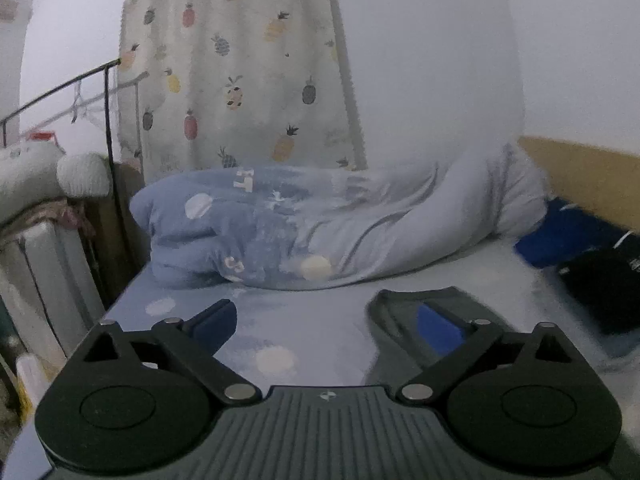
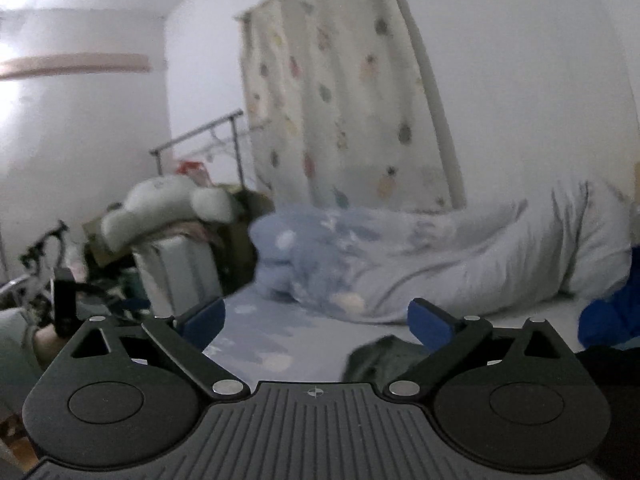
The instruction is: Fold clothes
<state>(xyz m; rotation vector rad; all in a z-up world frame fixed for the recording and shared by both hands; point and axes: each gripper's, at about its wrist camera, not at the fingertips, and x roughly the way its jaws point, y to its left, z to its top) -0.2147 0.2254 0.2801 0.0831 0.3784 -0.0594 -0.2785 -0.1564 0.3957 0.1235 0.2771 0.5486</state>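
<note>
**Visitor:** What are you holding right now?

**Me:** Nothing. My left gripper point(image 1: 324, 330) has its jaws spread wide, with only the bed sheet point(image 1: 320, 320) showing in the gap. My right gripper point(image 2: 316, 320) is the same: jaws wide apart, nothing between the blue pads.

**Visitor:** So where is the clothing you're meant to fold?

**Me:** The dark grey garment point(image 1: 404, 316) lies flat on the sheet at the lower right of the left view, just past my right-hand finger, which partly hides it. In the right view it is a dark heap at lower centre, below the pads. I touch it with neither gripper.

**Visitor:** Why both grippers lifted and aimed over the bed?

**Me:** My guess is that I'm between folds. Held level and empty, they can come down on whichever edge needs taking next. The pictures are blurred, so I can't say how neatly it lies.

**Visitor:** And the rest of the bed?

**Me:** A pale blue duvet point(image 1: 320, 236) is bunched across the middle of the frame in front of the pineapple curtain point(image 1: 236, 80), leaving the near sheet free as my working space. Blue cloth point(image 1: 560, 236) and black cloth point(image 1: 604, 292) sit at the right edge, possibly more items waiting.
</note>
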